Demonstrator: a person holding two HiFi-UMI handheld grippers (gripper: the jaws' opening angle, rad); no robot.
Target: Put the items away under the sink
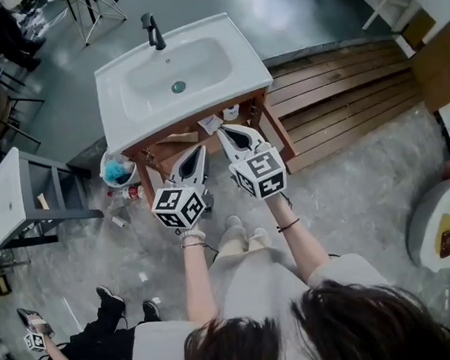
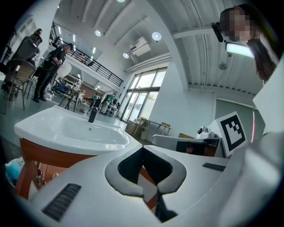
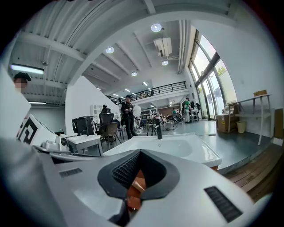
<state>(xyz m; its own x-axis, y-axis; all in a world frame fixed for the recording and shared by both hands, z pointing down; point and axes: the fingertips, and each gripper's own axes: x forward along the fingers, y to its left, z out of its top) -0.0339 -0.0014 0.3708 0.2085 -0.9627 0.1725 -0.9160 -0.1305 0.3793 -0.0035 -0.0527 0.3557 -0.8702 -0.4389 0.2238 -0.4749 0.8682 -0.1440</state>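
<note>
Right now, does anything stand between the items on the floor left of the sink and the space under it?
Yes: the vanity's wooden front leg stands between the tub of blue stuff, the bottle and the shelf space under the sink. Otherwise nothing visible.

Grey polished floor [image 1: 288,11]; wooden plank platform [image 1: 344,96] on right; tall windows [image 3: 208,75]; round ceiling lights [image 3: 155,27]; white wall [image 2: 186,102]; mezzanine railing [image 3: 164,87] far back.
</note>
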